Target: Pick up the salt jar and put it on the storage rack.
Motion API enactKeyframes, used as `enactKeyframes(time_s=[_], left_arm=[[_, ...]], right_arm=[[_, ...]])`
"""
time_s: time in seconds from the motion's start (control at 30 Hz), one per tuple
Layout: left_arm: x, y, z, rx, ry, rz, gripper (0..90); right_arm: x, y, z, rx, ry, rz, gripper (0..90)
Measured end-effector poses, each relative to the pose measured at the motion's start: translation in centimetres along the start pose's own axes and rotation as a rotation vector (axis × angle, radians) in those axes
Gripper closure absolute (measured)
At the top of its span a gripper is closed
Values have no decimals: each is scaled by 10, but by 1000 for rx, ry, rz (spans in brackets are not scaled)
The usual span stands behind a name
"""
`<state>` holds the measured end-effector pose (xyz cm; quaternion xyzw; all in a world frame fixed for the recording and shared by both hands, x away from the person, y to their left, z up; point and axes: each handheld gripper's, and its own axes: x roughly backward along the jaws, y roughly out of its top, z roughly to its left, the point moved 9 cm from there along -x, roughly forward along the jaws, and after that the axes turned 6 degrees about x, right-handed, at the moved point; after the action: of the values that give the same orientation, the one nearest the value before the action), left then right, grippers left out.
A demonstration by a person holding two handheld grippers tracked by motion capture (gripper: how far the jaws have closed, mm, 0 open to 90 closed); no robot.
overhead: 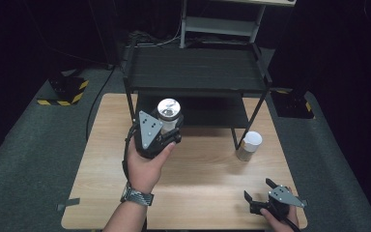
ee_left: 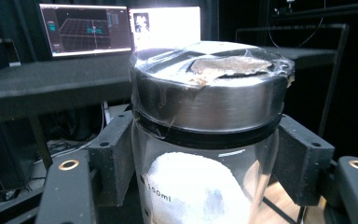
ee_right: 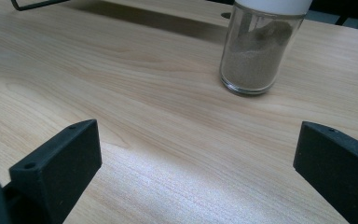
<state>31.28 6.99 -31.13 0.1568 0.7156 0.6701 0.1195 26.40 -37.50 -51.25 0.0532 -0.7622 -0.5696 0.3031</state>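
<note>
A clear glass jar (ee_left: 205, 177) with a steel lid (overhead: 168, 108) and white powder inside is held upright above the wooden table (overhead: 198, 164). My left gripper (overhead: 166, 133) is shut on the jar, its pads (ee_left: 116, 154) pressing both sides of the glass just under the lid. My right gripper (overhead: 257, 189) rests open at the table's near right corner, nothing between its jaws. A second glass jar (ee_right: 256, 51) with a white cap (overhead: 252, 139) and brownish powder stands on the table ahead of the right gripper.
A black two-tier metal rack (overhead: 195, 72) stands on the table's far half, its top shelf level with the lifted jar. Two lit screens (ee_left: 121, 28) glow behind it. Grey carpet (overhead: 38, 140) surrounds the table.
</note>
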Motion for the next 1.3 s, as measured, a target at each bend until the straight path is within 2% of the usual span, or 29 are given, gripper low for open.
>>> enactKeyframes(time_s=[0.27, 0.43, 0.77, 1.07, 1.3], left_arm=[[-7, 21, -3, -16, 10, -23, 310], [-12, 31, -1, -10, 16, -35, 310], [-22, 47, 4, -3, 31, -46, 310], [-34, 59, 3, 10, 40, -57, 310], [-42, 69, 2, 0, 57, -65, 310]], right_arm=[[0, 0, 0, -2, -1, -1, 7], [0, 0, 0, -4, -2, -3, 7], [0, 0, 0, -5, 0, -3, 7], [0, 0, 0, -7, 1, -4, 6], [1, -1, 0, -10, 1, -8, 7]])
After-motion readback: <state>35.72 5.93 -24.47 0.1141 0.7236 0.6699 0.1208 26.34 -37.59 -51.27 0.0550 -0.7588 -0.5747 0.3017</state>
